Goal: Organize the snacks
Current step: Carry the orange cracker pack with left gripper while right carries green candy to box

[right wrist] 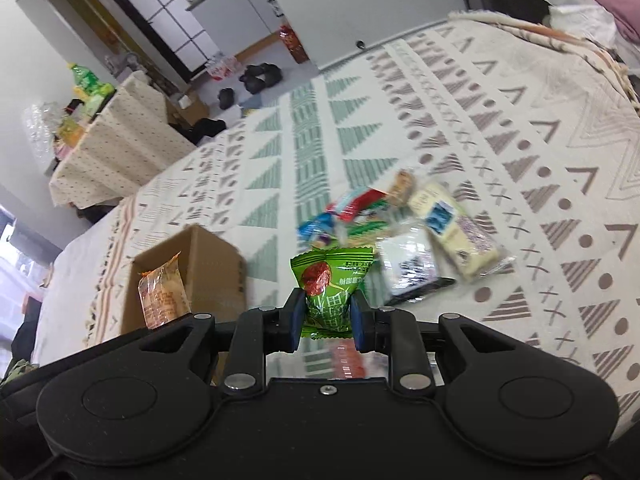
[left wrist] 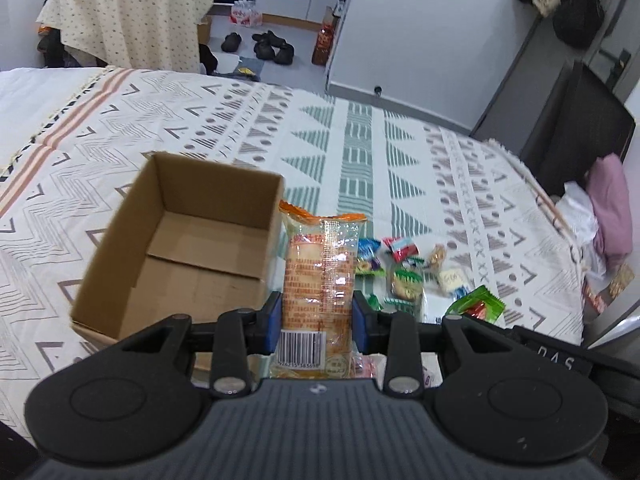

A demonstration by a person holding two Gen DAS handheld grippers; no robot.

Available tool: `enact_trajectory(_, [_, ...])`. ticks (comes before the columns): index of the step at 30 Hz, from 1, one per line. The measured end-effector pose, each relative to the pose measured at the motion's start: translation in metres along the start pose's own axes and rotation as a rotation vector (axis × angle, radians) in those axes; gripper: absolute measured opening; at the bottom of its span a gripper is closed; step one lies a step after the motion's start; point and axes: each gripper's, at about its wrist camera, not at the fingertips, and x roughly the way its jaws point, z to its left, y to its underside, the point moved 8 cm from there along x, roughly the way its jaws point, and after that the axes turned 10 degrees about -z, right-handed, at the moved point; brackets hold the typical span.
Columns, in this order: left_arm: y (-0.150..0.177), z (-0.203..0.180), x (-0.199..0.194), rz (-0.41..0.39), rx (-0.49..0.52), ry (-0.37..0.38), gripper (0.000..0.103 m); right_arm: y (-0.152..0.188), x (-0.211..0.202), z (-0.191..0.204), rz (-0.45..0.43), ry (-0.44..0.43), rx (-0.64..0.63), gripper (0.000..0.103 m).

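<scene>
My left gripper (left wrist: 317,322) is shut on a long orange biscuit packet (left wrist: 320,276) and holds it upright just right of an open cardboard box (left wrist: 176,248), which looks empty inside. My right gripper (right wrist: 327,322) is shut on a small green snack packet (right wrist: 332,280) above the bedspread. In the right wrist view the box (right wrist: 216,280) is at the left with the orange packet (right wrist: 164,296) over it. The green packet also shows in the left wrist view (left wrist: 478,305).
A pile of several small wrapped snacks (left wrist: 404,268) lies on the patterned bedspread (left wrist: 360,152) right of the box; it also shows in the right wrist view (right wrist: 400,232). A cloth-covered table (left wrist: 128,16) and shoes (left wrist: 272,46) stand beyond the bed.
</scene>
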Motion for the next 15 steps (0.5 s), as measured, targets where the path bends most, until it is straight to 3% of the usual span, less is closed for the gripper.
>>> enact_trajectory(15, [-0.030, 0.072, -0.017, -0.041, -0.117, -0.060, 0.034, 0.003, 0.002, 0.085, -0.008, -0.119, -0.088, 0.024])
